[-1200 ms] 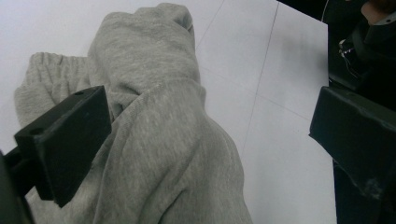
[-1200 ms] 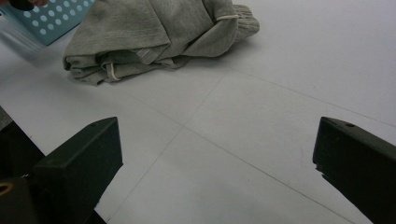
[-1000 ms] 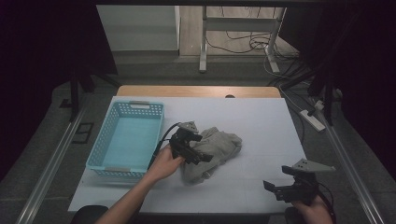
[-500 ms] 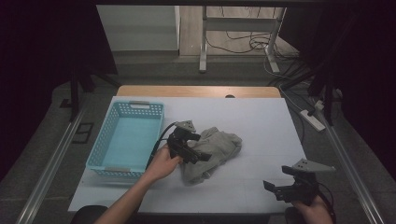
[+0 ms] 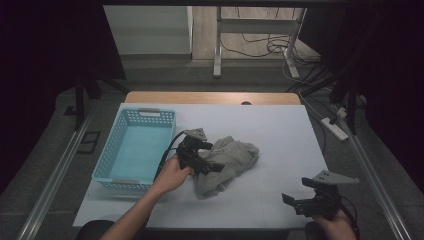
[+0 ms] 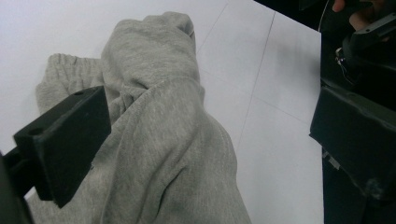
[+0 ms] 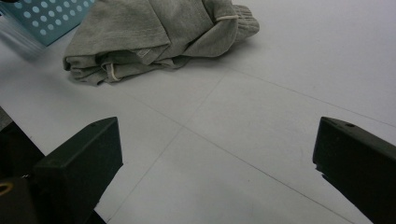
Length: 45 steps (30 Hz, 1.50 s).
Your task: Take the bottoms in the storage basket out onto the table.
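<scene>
At the white counter [image 5: 280, 130], your left tool [image 5: 200, 156] stands wide open over the grey sweatpants [image 5: 231, 161], a fold of cloth lying between its jaws but not yet pinched, with the blue basket [image 5: 134, 150] just to its left. This looks like the grasp step, and the next move calls for closing on that fold. Your right tool [image 5: 312, 202] hangs open and empty at the near edge, well apart from the pile.
</scene>
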{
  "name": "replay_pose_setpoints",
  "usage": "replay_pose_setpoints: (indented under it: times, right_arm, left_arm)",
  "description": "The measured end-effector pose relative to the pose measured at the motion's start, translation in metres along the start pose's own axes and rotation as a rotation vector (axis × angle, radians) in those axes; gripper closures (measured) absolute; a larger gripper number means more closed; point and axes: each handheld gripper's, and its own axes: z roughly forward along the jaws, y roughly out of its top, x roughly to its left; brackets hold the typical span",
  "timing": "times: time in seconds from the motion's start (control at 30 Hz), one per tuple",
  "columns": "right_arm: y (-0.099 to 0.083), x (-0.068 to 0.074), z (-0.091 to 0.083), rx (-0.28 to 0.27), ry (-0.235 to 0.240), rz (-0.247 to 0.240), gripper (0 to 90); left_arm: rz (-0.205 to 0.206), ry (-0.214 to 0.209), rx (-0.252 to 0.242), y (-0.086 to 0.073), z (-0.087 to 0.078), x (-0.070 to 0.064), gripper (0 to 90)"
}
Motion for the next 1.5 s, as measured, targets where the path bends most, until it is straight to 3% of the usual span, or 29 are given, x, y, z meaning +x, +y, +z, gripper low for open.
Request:
replay_pose_setpoints:
  times: [0.67, 1.0, 1.13, 1.5]
  right_arm:
    - [0.0, 0.0, 0.0, 0.003, -0.001, 0.004, 1.8]
    - [0.001, 0.001, 0.002, 0.012, -0.011, 0.0, 1.8]
    - [0.001, 0.001, 0.002, 0.013, -0.012, 0.0, 1.8]
    - [0.001, 0.001, 0.002, 0.013, -0.015, -0.003, 1.8]
  left_arm:
    - [-0.02, 0.025, 0.02, -0.002, -0.01, -0.002, 0.0]
    - [-0.038, 0.047, 0.001, -0.005, -0.022, -0.001, 0.0]
    - [-0.051, 0.038, -0.015, -0.007, -0.025, -0.001, 0.0]
    - [-0.049, 0.055, -0.02, -0.011, -0.029, -0.007, 0.0]
